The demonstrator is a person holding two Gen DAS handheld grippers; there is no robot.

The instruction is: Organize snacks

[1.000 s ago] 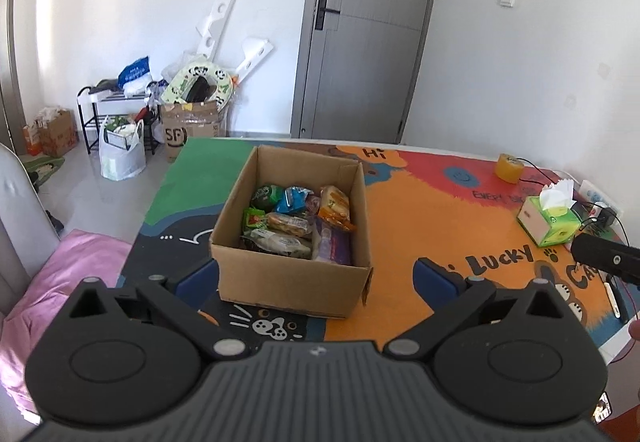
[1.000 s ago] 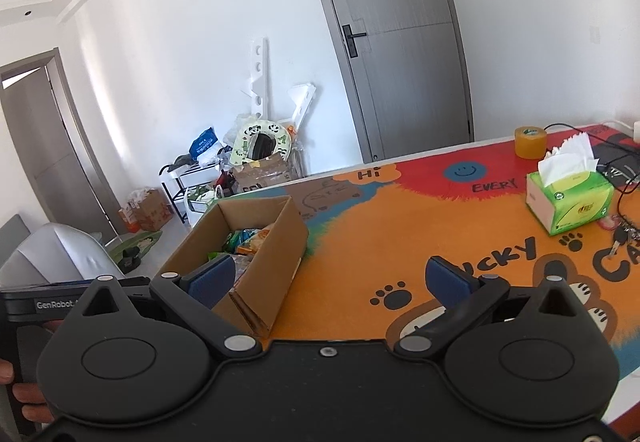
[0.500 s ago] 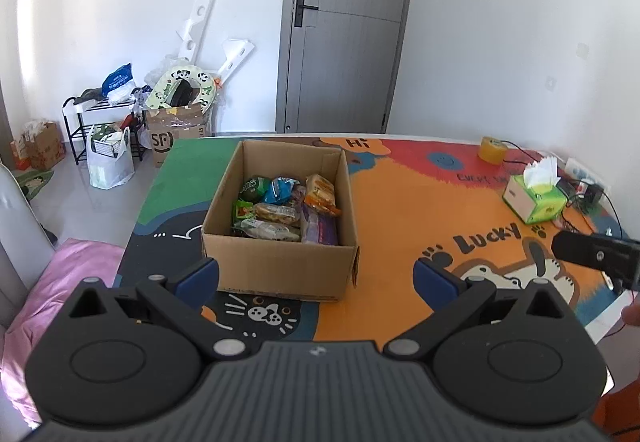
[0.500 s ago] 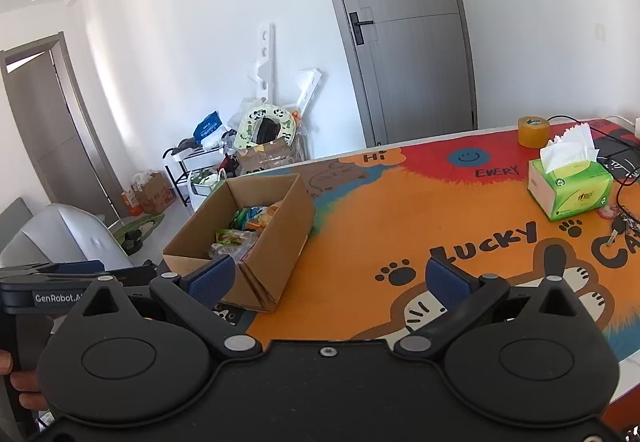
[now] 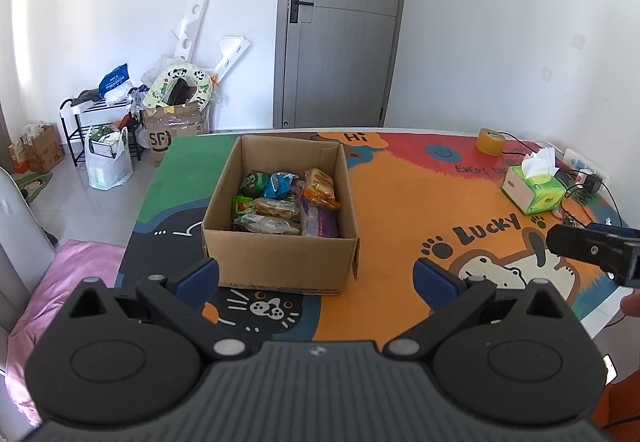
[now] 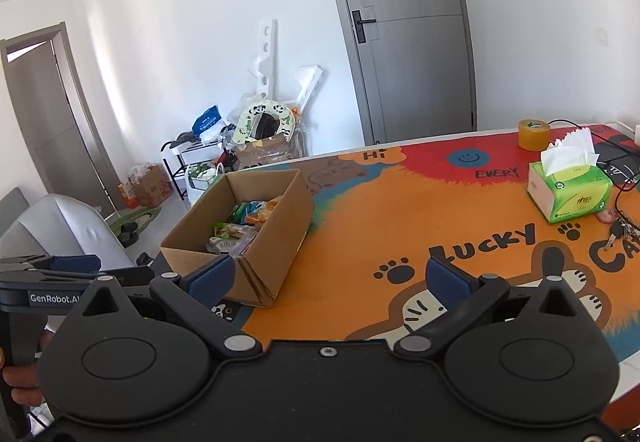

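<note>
The snack packets lie heaped inside one open cardboard box on the bench, roughly eight packets, though the overlap blurs the count. Both grippers hover short of the box, empty: left gripper spread wide, right gripper likewise. Best to descend straight over one top packet, clear of the box walls. One tissue box and one tape roll stand well apart.

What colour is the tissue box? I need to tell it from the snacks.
Green, with white tissue sticking out of the tissue box; clearest in the right wrist view.
</note>
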